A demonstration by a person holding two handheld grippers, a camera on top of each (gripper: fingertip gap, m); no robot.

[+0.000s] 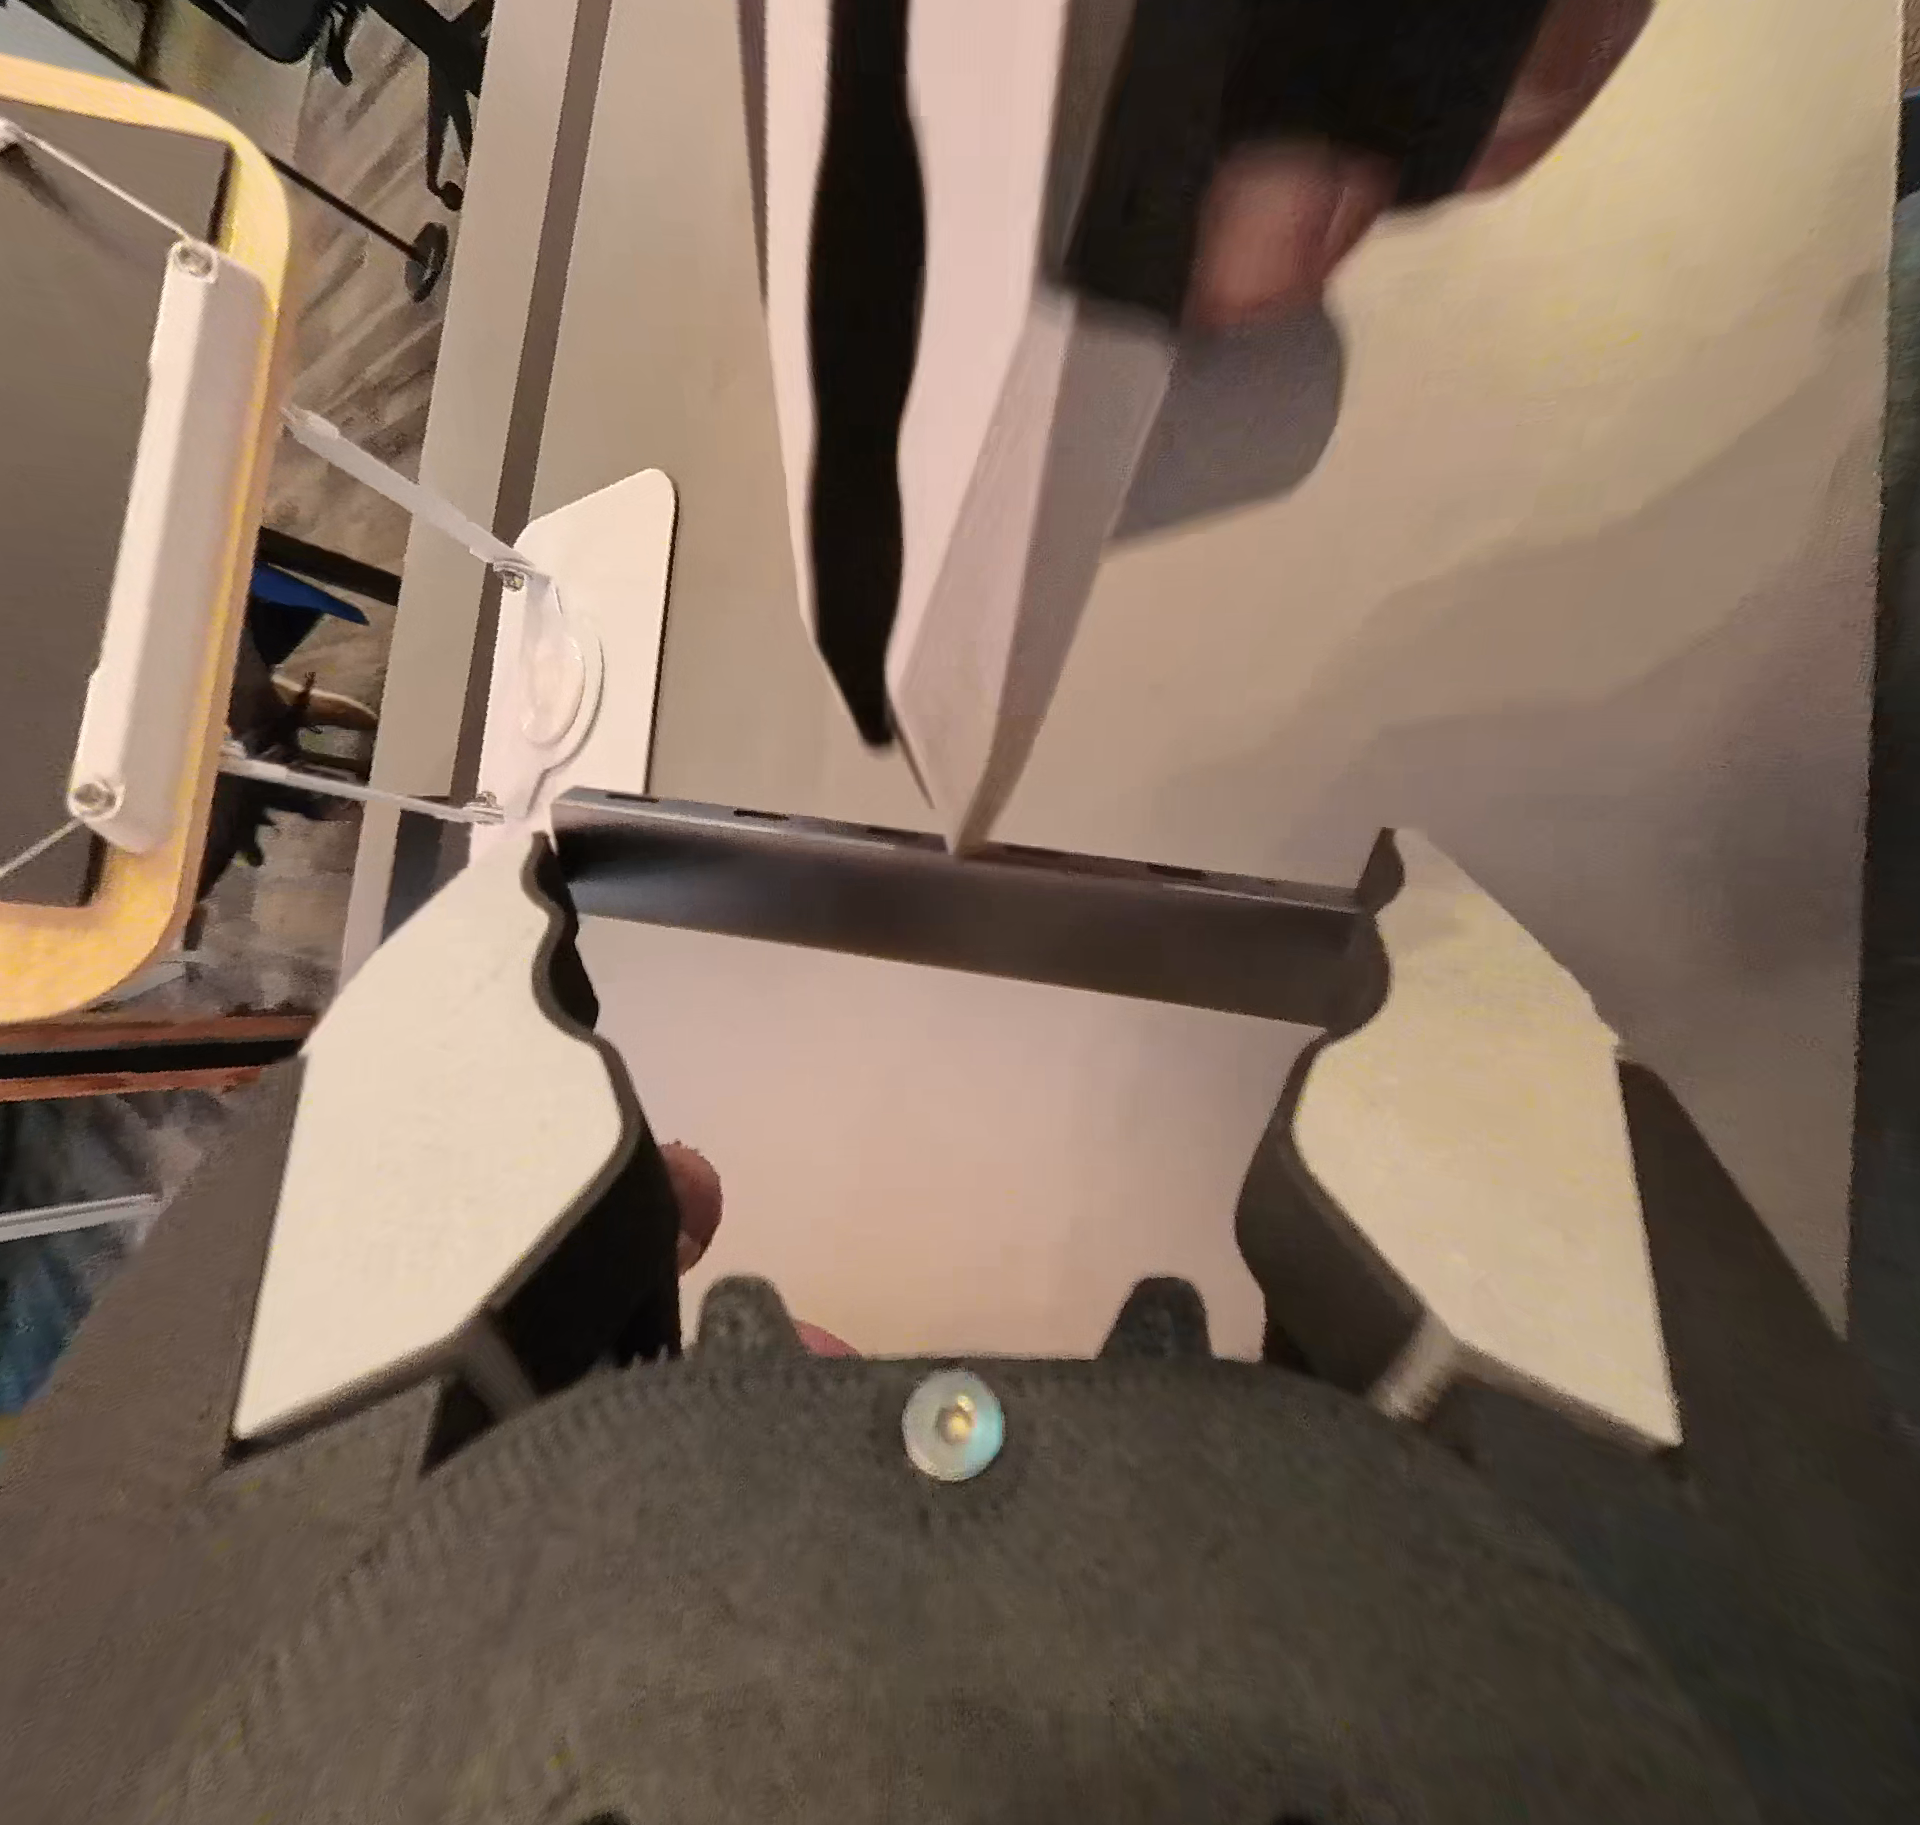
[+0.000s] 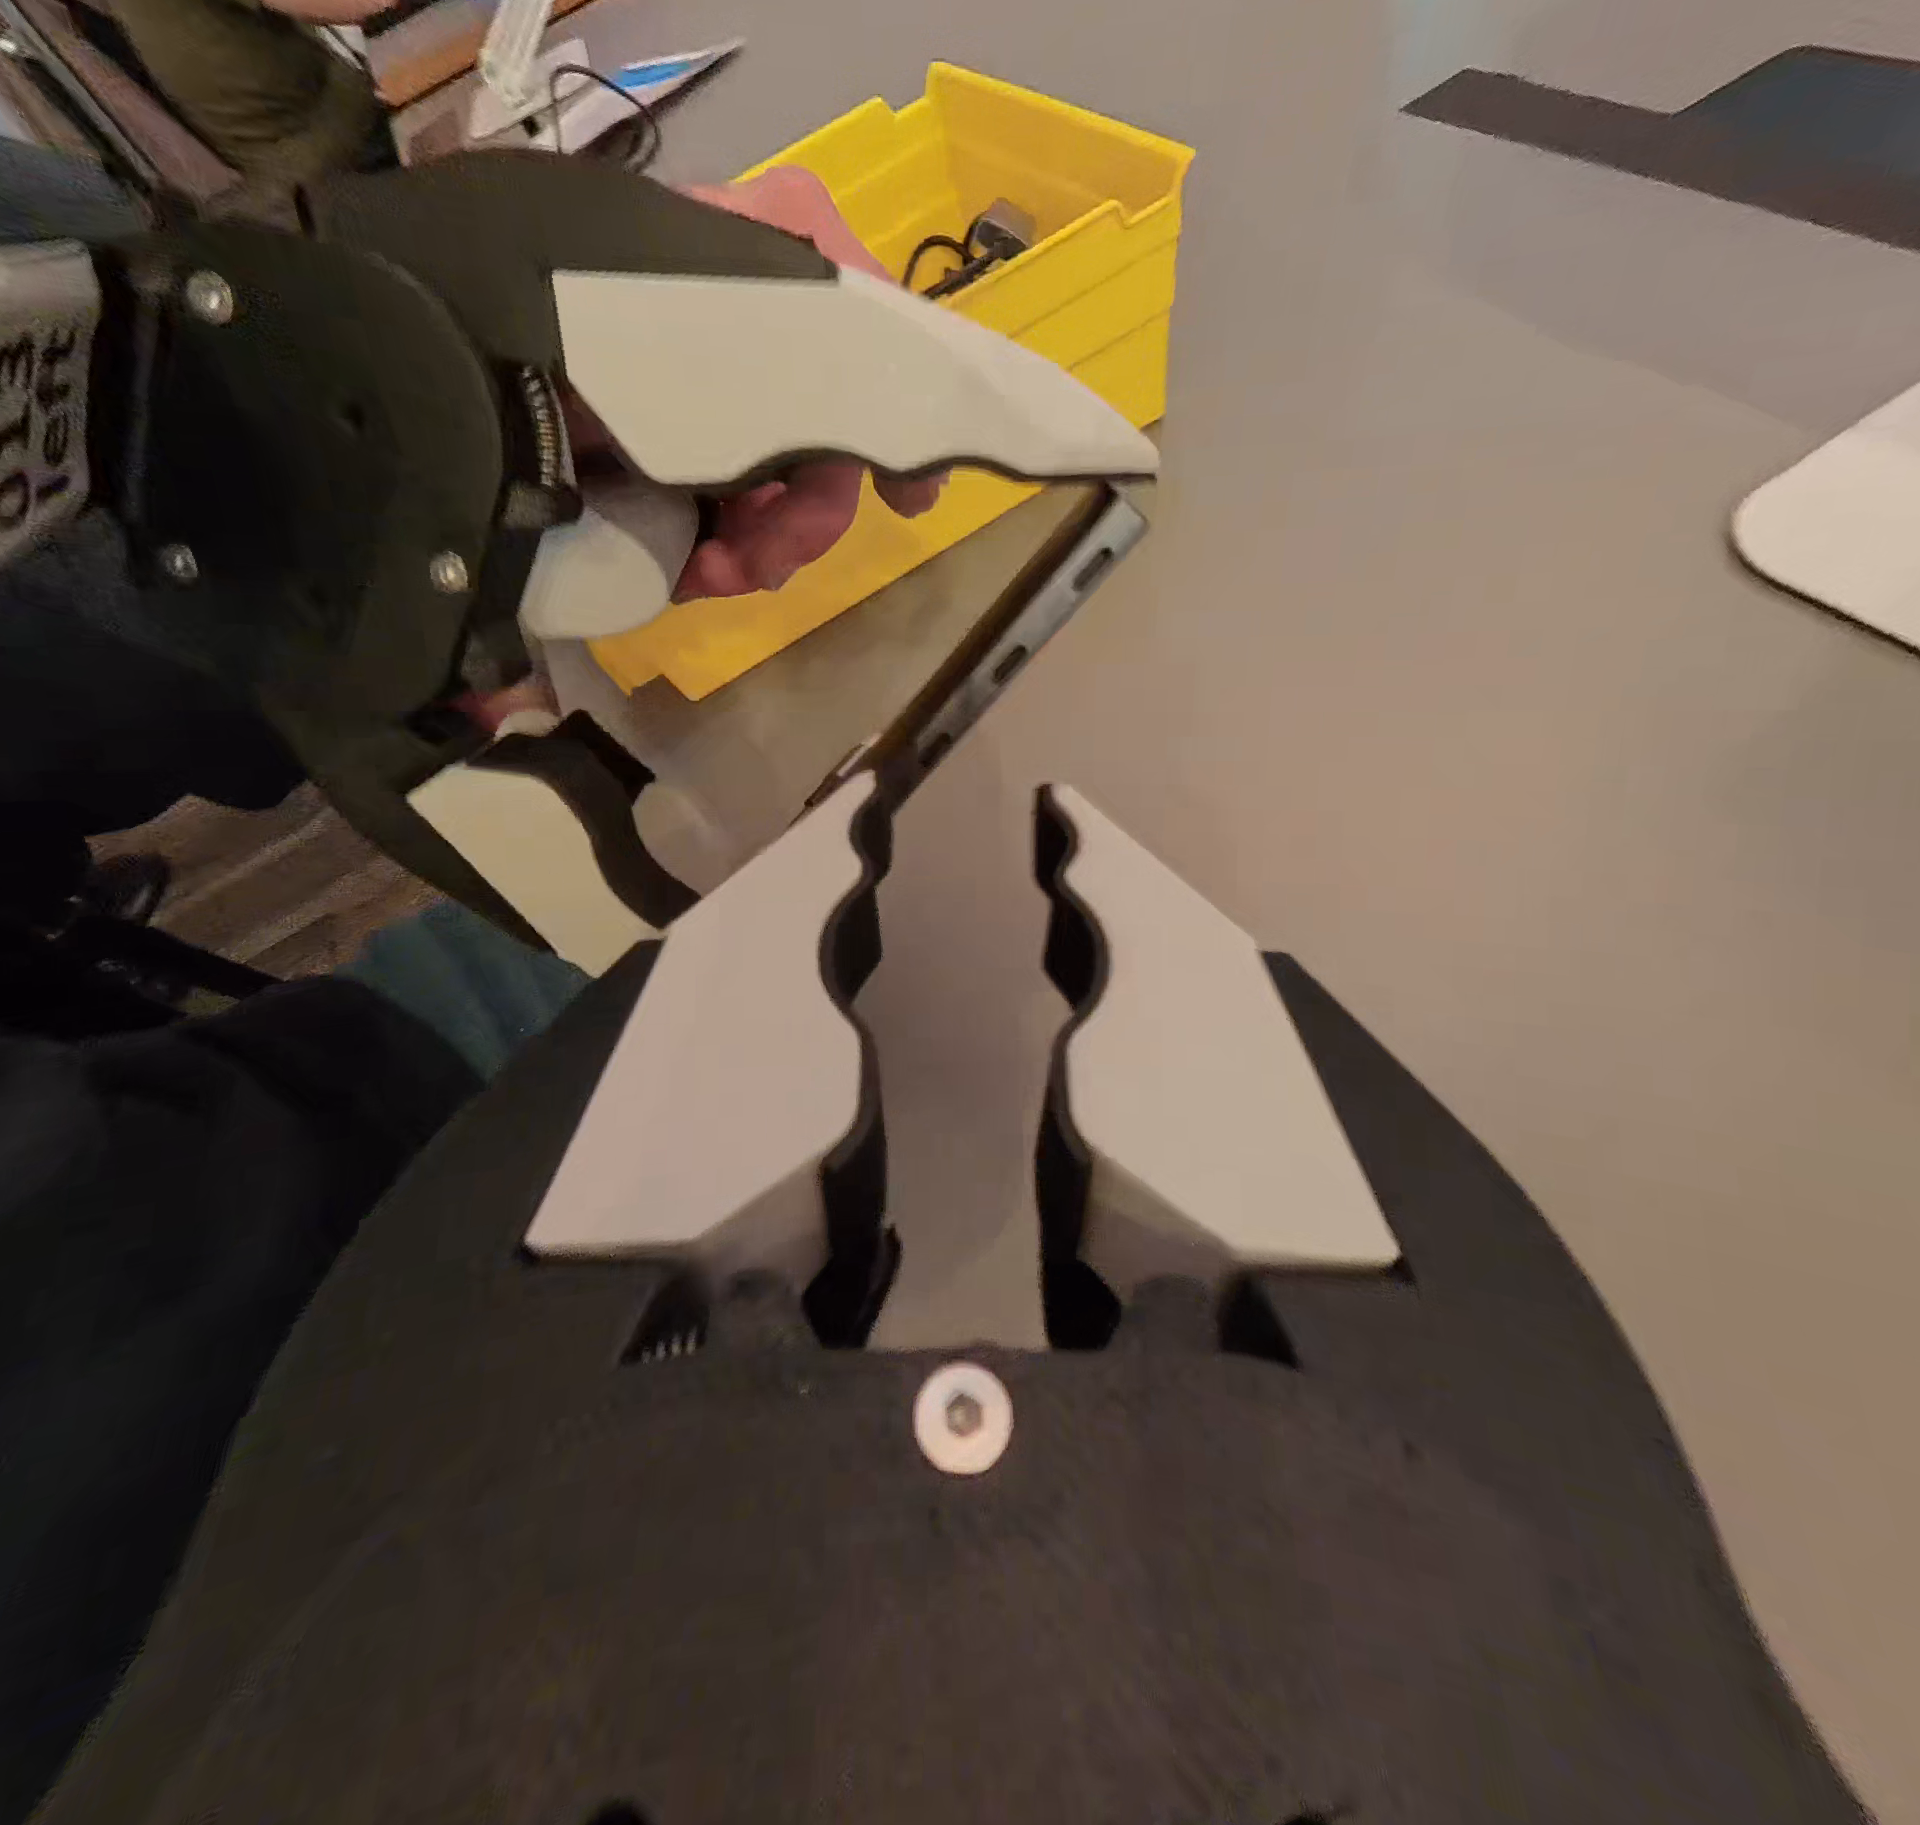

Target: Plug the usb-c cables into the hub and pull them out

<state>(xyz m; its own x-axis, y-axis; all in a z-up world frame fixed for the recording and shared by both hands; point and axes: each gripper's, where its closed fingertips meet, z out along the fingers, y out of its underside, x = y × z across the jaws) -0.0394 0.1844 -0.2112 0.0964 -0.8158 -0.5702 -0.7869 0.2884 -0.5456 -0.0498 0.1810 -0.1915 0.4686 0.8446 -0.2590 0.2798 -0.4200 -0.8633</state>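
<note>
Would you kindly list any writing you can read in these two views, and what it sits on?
White sticker on the body of the left claw gripping the hub: black print, not quoted here.
Papers on the far desk: too blurred to read.
Left wrist view: no writing visible.

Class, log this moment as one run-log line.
left gripper: shut on hub | right gripper: open, empty, near hub | cables: none plugged | bin: behind

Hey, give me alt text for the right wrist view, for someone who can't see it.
The left gripper clamps a slim dark hub by its ends, holding it tilted above a grey table, its row of ports facing the empty, open right gripper. A yellow bin holding dark cables sits behind.
</note>
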